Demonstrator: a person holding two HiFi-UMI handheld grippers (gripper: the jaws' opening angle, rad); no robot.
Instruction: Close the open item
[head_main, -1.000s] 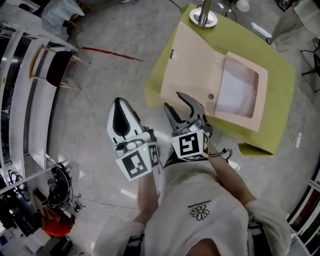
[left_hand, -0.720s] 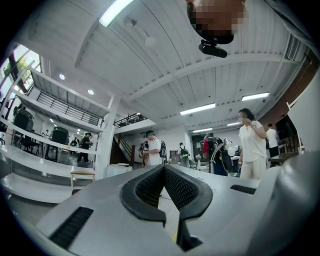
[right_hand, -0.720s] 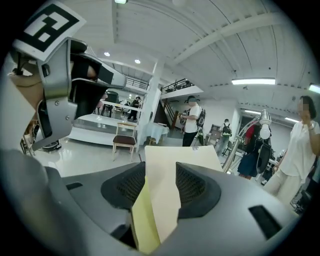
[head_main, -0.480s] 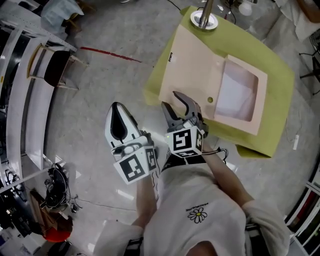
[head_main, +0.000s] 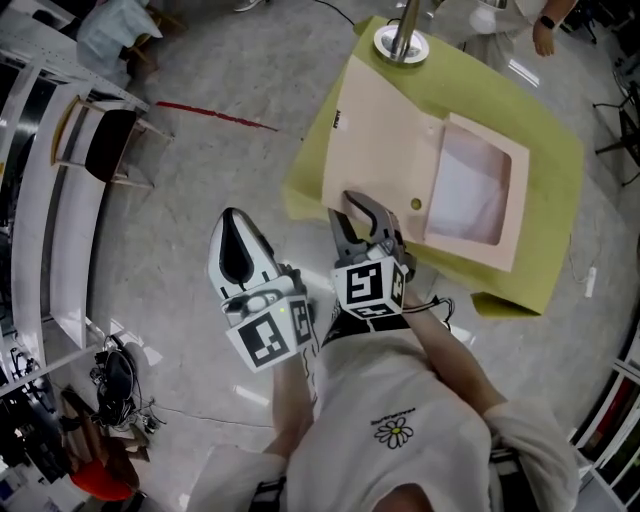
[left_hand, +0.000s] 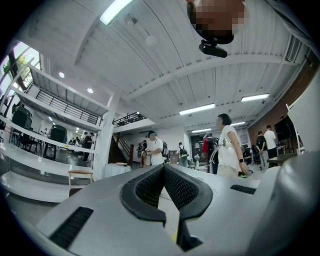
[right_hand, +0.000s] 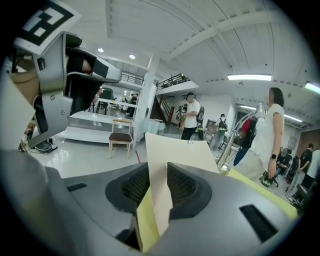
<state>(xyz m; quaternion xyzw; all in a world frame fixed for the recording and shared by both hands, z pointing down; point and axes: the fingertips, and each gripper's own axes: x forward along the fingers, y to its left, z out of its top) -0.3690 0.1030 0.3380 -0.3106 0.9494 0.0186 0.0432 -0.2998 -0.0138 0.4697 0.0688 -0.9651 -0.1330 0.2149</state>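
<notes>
Change since a second ago: your right tool (head_main: 363, 218) is drawing its jaws in from wide apart, at the same edge of the lid flap (head_main: 375, 140).
Task's thing: the beige box (head_main: 440, 150) is lying open and flat on the green-covered surface (head_main: 560, 160), just on your side of the metal post (head_main: 405, 20). Its lid flap is spreading out beside the tray half (head_main: 470, 190).
Right tool: its jaws are closing, with the flap's edge farthest from the post standing between them. The pads are not yet looking clamped on it.
Left tool (head_main: 240, 245): you are holding it off the surface, well away from the post, with its jaws together on nothing.
Step in hand: by my reading, you are taking hold of the flap, and the box is not yet closing.
Next move: you are probably needing a firm pinch first. After that comes lifting and swinging the flap over the tray half, hinging along the fold, while keeping the thin board from slipping or bending.
</notes>
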